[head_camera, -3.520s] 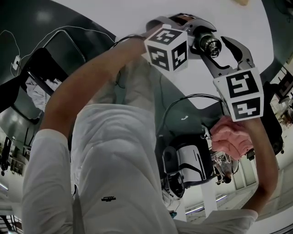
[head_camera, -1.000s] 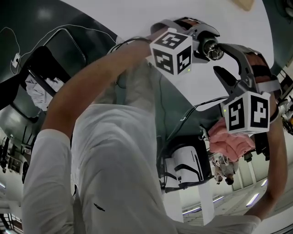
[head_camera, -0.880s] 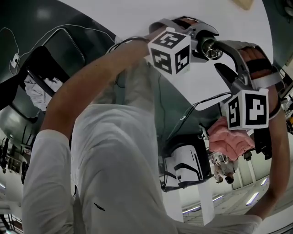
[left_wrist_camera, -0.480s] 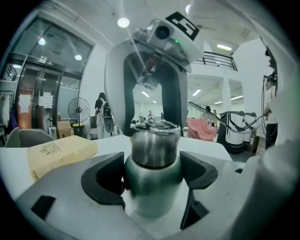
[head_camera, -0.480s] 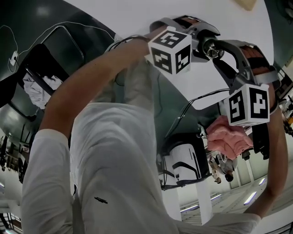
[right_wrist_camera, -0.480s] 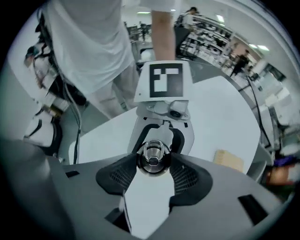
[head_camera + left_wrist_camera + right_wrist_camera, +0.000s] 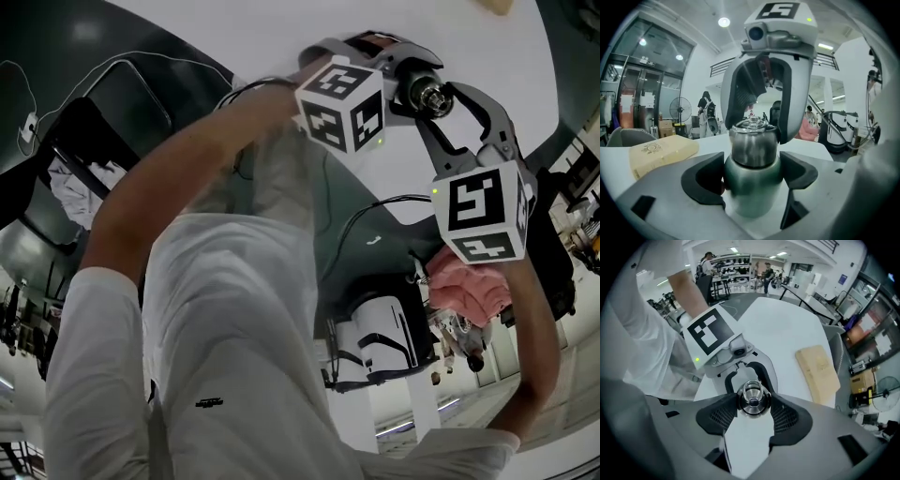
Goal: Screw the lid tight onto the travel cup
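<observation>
The left claw is clenched round the green body of the travel cup, holding it upright over the white surface. The right claw comes down from above; its jaws have just been closing, and their pads now grip the steel lid between them. Its marker cube bears black-and-white square patterns, and the round stamp on the wooden block lying on the surface is too blurred to read.

The travel cup is dark green, its lid silver, the table white, the block tan.
</observation>
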{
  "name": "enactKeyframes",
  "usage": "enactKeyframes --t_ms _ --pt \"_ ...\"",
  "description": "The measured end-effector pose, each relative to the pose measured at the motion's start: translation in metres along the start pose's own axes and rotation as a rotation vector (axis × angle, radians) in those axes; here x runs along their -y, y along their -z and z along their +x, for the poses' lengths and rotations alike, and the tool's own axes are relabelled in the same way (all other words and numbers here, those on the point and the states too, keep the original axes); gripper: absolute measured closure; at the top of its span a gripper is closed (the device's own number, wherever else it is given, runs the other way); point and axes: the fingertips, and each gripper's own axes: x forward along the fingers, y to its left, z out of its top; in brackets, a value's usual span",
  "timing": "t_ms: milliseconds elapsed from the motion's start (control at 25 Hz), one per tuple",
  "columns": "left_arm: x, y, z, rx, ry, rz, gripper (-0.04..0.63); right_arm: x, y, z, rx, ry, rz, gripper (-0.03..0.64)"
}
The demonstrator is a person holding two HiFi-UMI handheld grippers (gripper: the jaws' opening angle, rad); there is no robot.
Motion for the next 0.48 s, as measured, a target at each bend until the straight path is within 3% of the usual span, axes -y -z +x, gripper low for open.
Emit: enactKeyframes --t_ms 240,480 --pt "-0.0003 0.0015 0.0002 -0.005 -0.006 0.0 0.242 0.0034 -0.0001 0.0023 0.005 0.056 0.18 0.397" --pt "0.0003 0.0006 0.0015 -0.009 -0.001 -0.002 0.242 0.0033 0.0002 0.0009 0.019 0.069 0.149 0.396"
